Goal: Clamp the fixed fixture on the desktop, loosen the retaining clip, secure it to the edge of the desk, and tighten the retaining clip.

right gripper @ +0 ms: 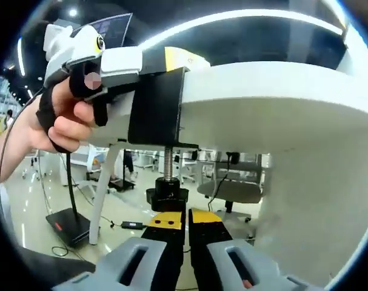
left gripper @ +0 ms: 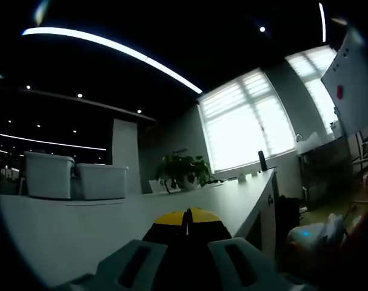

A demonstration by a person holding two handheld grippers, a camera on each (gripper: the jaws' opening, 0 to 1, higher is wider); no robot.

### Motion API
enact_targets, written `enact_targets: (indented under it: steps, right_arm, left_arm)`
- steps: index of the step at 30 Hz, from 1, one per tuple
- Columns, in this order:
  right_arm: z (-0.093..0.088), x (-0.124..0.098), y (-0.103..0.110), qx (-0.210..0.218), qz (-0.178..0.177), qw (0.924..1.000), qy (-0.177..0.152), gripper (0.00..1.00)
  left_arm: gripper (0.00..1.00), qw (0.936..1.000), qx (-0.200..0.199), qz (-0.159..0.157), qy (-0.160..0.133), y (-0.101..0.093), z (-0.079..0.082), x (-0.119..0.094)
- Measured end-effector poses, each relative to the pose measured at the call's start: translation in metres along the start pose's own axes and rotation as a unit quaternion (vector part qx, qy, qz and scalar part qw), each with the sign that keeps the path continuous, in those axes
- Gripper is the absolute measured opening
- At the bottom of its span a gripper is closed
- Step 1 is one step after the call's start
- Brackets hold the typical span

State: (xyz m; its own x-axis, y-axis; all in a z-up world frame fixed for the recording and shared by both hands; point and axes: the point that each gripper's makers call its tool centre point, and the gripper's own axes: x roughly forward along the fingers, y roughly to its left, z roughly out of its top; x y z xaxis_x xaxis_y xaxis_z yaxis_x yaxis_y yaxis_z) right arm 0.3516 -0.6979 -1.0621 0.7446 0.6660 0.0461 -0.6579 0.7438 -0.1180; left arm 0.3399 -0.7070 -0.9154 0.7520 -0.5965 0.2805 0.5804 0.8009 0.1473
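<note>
White desk (left gripper: 141, 209), two white bins (left gripper: 74, 176) and potted plant (left gripper: 184, 171) on top

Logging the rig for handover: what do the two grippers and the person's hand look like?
Both grippers, left and right, have pale grey slotted fingers with black pads and yellow tips. From the right gripper view, the left gripper has a white body; the person's hand wears a black strap.

The left gripper view looks low and level across the desk (left gripper: 111, 212) top, past its fingertips (left gripper: 187, 219) toward bright windows (left gripper: 250, 118). The right gripper view looks up from below the desk edge, close beneath the clamp (right gripper: 156, 109) directly above its fingertips (right gripper: 184, 219). Both share the desk.
</note>
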Motion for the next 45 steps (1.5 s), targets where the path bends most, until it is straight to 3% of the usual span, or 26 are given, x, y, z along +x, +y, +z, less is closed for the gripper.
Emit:
enact_targets:
  steps: [6, 10, 12, 15, 17, 21, 25, 34, 40, 45]
  right_arm:
    - [-0.005, -0.01, 0.009, 0.002, -0.017, 0.9998, 0.012, 0.31]
    - [0.004, -0.025, 0.027, 0.005, -0.055, 0.9984, 0.003, 0.37]
    - [0.007, -0.027, 0.033, 0.002, -0.076, 0.9971, 0.007, 0.38]
    - [0.004, -0.029, 0.033, 0.036, -0.123, 0.9915, 0.023, 0.4]
    - [0.009, -0.028, 0.028, 0.037, -0.147, 0.9882, 0.017, 0.41]
    - [0.017, -0.022, 0.019, 0.021, -0.164, 0.9861, 0.009, 0.39]
    - [0.029, -0.018, 0.012, 0.015, -0.178, 0.984, -0.003, 0.3]
    - [0.03, -0.005, 0.01, -0.004, -0.162, 0.9867, 0.004, 0.25]
    - [0.029, -0.002, 0.014, -0.009, -0.091, 0.9958, -0.009, 0.25]
    - [0.029, 0.0, 0.019, 0.0, 0.006, 0.9994, -0.034, 0.25]
  left_arm:
    - [0.01, 1.0, 0.0, 0.0, 0.0, 0.0, 0.0, 0.0]
    - [0.01, 1.0, 0.0, 0.0, 0.0, 0.0, 0.0, 0.0]
    - [0.01, 1.0, 0.0, 0.0, 0.0, 0.0, 0.0, 0.0]
    - [0.01, 1.0, 0.0, 0.0, 0.0, 0.0, 0.0, 0.0]
    - [0.01, 1.0, 0.0, 0.0, -0.001, 0.0, 0.001, 0.0]
    - [0.01, 1.0, 0.001, 0.0, -0.001, -0.001, 0.001, 0.0]
    - [0.01, 1.0, 0.0, 0.0, -0.001, -0.001, 0.001, 0.0]
    - [0.01, 1.0, 0.004, 0.0, -0.003, -0.001, 0.001, -0.001]
    - [0.01, 1.0, 0.003, 0.0, -0.003, -0.001, 0.002, 0.0]
    - [0.01, 1.0, 0.003, 0.0, -0.003, -0.001, 0.002, 0.0]
